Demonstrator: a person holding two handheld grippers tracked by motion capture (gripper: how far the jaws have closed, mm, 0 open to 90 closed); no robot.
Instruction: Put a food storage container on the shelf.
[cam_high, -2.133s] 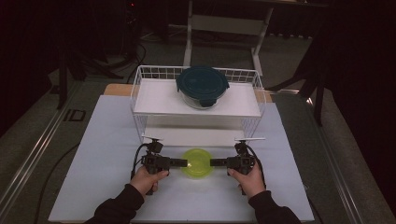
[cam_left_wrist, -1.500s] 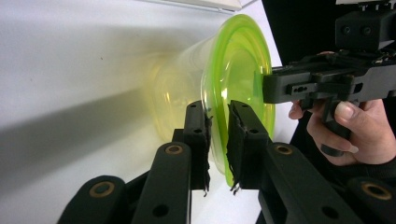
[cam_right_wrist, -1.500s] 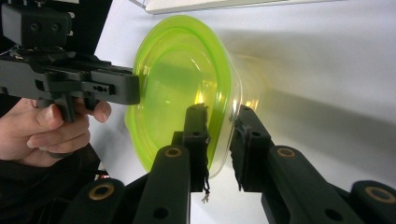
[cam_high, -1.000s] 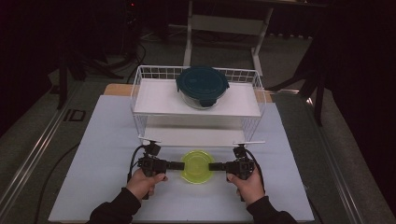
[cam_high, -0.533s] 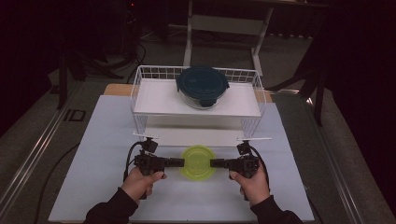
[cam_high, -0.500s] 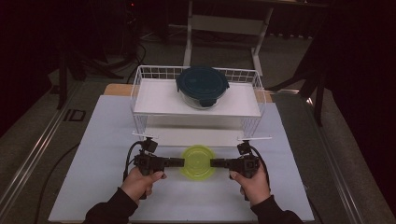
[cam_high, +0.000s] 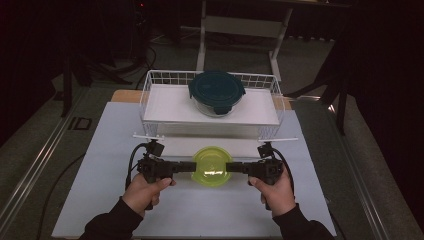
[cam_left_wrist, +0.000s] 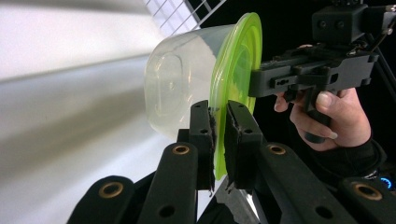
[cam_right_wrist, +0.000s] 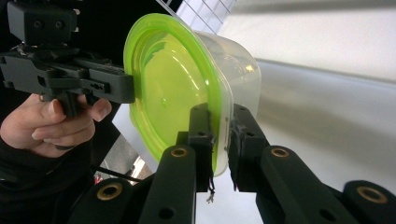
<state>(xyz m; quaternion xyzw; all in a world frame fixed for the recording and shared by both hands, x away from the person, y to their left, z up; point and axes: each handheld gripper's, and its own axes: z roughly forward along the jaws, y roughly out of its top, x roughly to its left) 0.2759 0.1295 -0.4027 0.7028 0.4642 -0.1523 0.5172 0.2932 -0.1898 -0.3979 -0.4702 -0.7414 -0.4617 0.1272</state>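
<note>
Raised off the tabletop (cam_high: 100, 150) since the earlier frame, the lidded container (cam_high: 212, 166) hangs level between left gripper (cam_high: 186, 166) and right gripper (cam_high: 235, 167), fingers clamped on opposite rim edges, short of the wire basket (cam_high: 150, 95).

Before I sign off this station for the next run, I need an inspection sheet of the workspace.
Surface: white table, bare around the work.
Job's things: clear container with green lid, gripped at opposite rim edges.
Clutter: glass container with dark teal lid on the wire basket.
Grippers: left gripper and right gripper both shut on the lid rim.
Cables: black cable loops from the left gripper.
Surroundings: dark; metal stand behind.
</note>
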